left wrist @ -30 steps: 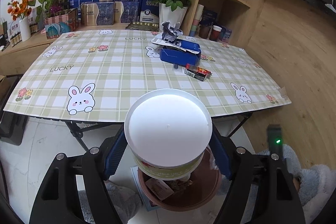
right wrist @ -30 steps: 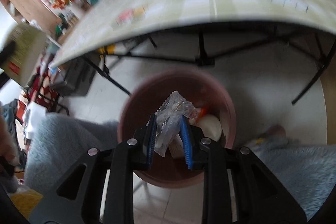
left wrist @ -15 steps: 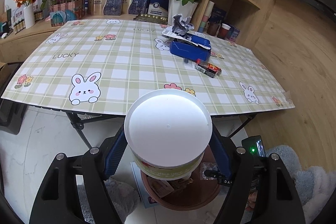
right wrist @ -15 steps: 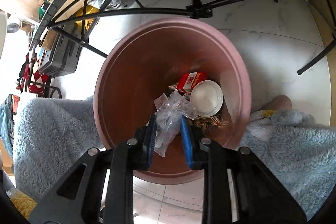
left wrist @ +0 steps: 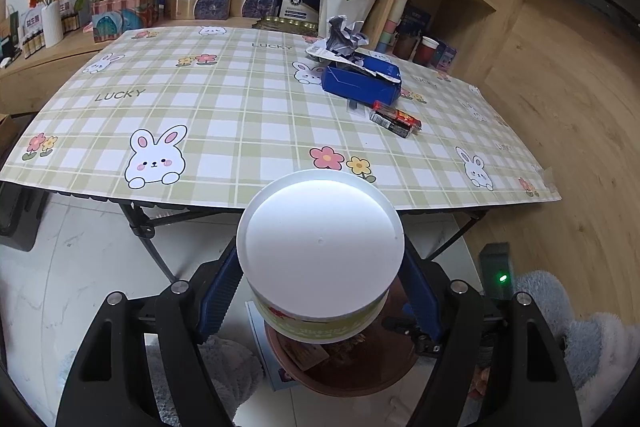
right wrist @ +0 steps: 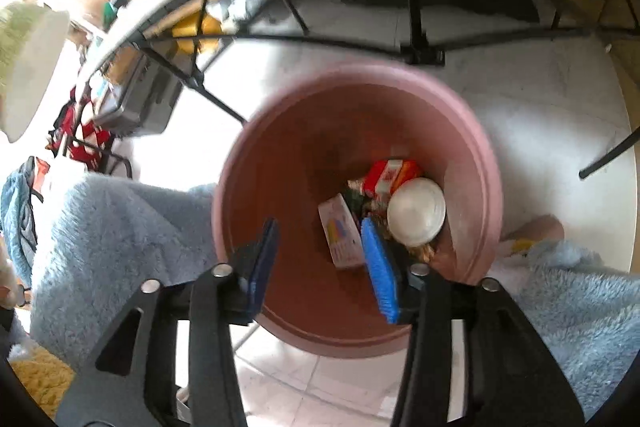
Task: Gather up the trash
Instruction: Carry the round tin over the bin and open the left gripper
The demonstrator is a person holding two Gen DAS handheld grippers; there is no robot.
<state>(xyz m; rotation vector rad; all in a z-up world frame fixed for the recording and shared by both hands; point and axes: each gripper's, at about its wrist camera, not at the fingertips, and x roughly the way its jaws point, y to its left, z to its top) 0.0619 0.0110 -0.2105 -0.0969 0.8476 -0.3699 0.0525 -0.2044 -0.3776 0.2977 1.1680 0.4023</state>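
In the left wrist view, the left tongs (left wrist: 320, 291) gripped a round white-lidded tub (left wrist: 320, 247) with a green label between their blue pads, held above the brown bin (left wrist: 352, 375) on the floor just off the edge of the checked worktop (left wrist: 240, 107), where a blue box (left wrist: 362, 83) topped with crumpled paper (left wrist: 342, 35) and a small red-and-black pack (left wrist: 396, 118) lay near the far right side. In the right wrist view, the right tongs (right wrist: 324, 267) stood wide apart and held nothing, poised over the bin's mouth (right wrist: 476, 131); inside lay a white round lid (right wrist: 416, 217), a red packet (right wrist: 390, 173) and a pale card box (right wrist: 340, 231), with fluffy blue fabric (right wrist: 116, 235) on both sides.
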